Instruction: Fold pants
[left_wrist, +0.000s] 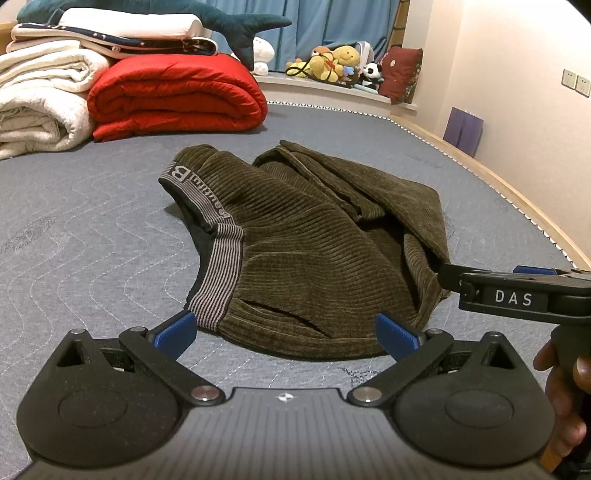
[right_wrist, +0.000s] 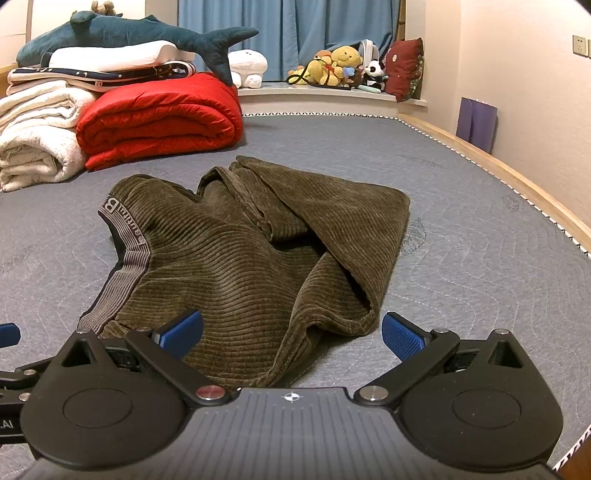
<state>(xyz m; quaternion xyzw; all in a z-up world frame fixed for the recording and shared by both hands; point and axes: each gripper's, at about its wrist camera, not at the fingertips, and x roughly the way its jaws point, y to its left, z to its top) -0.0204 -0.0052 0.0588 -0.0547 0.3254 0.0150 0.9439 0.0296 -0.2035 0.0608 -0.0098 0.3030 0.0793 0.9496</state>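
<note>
Pants, soft ribbed corduroy, lie crumpled on bed; left tool and right tool gape wide, empty; striped waistband looks the firmest hold

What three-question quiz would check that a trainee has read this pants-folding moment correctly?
1. True or false: the left gripper is clamped on the pants.
2. What colour is the folded quilt behind the pants?
3. The striped waistband lies toward which side in the right wrist view: A left, B right?

Key: 1 false, both the left gripper and the right gripper are open and hold nothing; 2 red; 3 A.
</note>
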